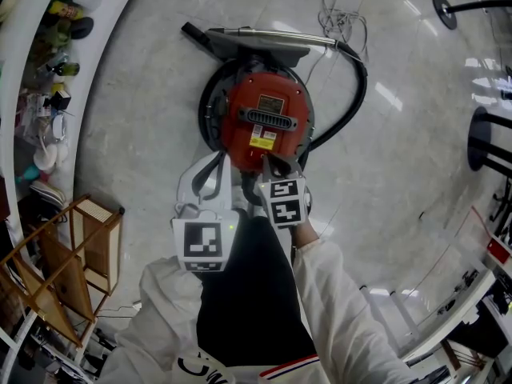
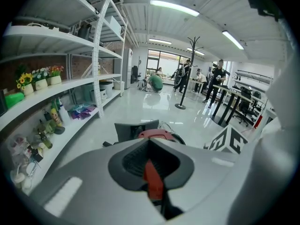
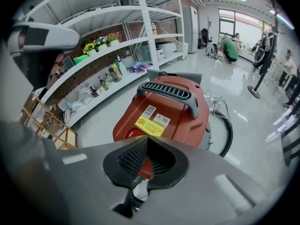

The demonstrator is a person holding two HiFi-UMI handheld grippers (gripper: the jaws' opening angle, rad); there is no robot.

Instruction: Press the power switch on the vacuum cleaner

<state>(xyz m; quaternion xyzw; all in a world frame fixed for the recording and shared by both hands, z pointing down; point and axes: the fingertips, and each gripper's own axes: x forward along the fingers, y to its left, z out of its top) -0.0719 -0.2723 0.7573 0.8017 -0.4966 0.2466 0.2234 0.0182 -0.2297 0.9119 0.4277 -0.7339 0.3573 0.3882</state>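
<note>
Vacuum cleaner (image 1: 266, 118) on the floor (image 1: 144, 118); both jaw pairs closed, empty.
The right hand-held gripper (image 1: 276, 165) is shown at its near end, the left hand-held gripper (image 1: 211, 174) just short, by the head view alone.

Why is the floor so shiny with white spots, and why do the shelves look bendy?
Head view: white streaks on the floor are glare, and the wide lens curves the shelf edge. Left gripper view: ceiling lights reflect in the glossy floor; the shelves bow. Right gripper view: the vacuum cleaner looks sharp, the corners go black.
</note>
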